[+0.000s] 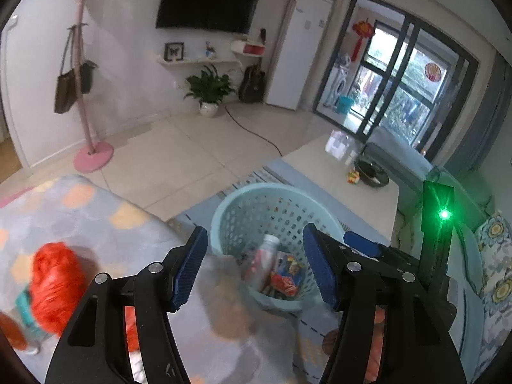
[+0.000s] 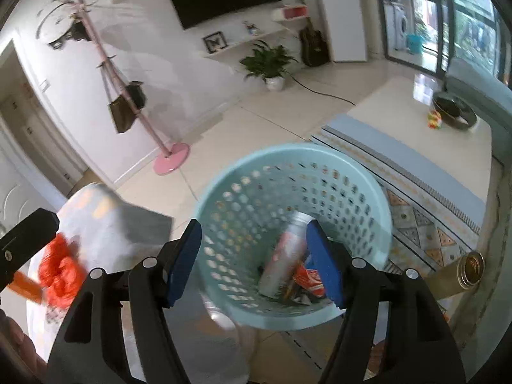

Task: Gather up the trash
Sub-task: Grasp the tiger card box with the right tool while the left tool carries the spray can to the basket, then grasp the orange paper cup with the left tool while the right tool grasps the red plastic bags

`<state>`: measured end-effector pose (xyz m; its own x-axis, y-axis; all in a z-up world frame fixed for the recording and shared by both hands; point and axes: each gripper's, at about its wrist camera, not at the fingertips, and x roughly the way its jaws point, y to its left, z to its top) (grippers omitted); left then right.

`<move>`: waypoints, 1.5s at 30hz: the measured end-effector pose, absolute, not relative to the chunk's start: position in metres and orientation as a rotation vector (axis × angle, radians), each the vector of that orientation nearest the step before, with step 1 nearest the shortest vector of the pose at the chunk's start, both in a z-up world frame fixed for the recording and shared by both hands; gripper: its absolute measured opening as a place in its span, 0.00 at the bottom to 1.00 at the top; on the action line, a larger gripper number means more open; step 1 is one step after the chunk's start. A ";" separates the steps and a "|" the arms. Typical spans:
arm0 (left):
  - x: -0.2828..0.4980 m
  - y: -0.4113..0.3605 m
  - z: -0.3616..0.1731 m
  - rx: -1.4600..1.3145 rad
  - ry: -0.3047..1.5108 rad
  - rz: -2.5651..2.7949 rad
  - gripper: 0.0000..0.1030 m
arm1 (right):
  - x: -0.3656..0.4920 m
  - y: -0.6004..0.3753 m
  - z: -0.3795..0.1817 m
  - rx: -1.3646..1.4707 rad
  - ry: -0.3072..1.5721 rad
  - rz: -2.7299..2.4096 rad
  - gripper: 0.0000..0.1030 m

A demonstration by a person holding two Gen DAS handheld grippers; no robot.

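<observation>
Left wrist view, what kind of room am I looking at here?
Most likely a home living room: a wall-mounted TV, a potted plant on the tiled floor, a pink coat stand with bags, and a low table beside a sofa.

A: Can any writing be read here?

B: No. The crumpled red snack wrappers (image 2: 308, 283) in the pale blue perforated plastic basket (image 2: 252, 172) carry print, but it is blurred past reading.

A: And the white bottle (image 1: 264, 257)?

B: Its label is blurred too.
</observation>
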<state>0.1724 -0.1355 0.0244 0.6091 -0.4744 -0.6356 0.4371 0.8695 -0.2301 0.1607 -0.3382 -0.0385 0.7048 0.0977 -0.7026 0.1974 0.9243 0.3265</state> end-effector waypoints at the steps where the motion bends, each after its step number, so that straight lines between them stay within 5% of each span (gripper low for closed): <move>1: 0.169 -0.131 0.028 -0.052 0.740 -0.520 0.59 | 0.158 -0.333 -0.033 0.390 0.783 -0.044 0.61; 8: 0.123 -0.067 0.069 -0.049 0.628 -0.386 0.59 | 0.136 -0.279 0.011 0.291 0.707 0.094 0.35; 17: 0.103 0.074 0.072 -0.047 0.634 -0.029 0.65 | 0.118 -0.194 0.035 0.166 0.695 0.268 0.34; 26: 0.130 0.139 0.059 -0.183 0.730 -0.010 0.73 | 0.144 -0.107 0.018 0.075 0.792 0.445 0.57; 30: 0.135 0.128 0.050 -0.143 0.746 -0.016 0.64 | 0.165 -0.079 0.007 0.066 0.842 0.466 0.66; 33: 0.133 0.122 0.040 -0.107 0.771 -0.027 0.54 | 0.182 -0.073 -0.001 0.100 0.870 0.425 0.67; 41: 0.075 0.128 0.038 -0.113 0.733 -0.051 0.54 | 0.202 -0.068 -0.025 0.182 0.951 0.434 0.66; 45: 0.041 0.132 0.021 -0.155 0.761 -0.058 0.53 | 0.193 -0.057 -0.024 0.152 0.938 0.473 0.39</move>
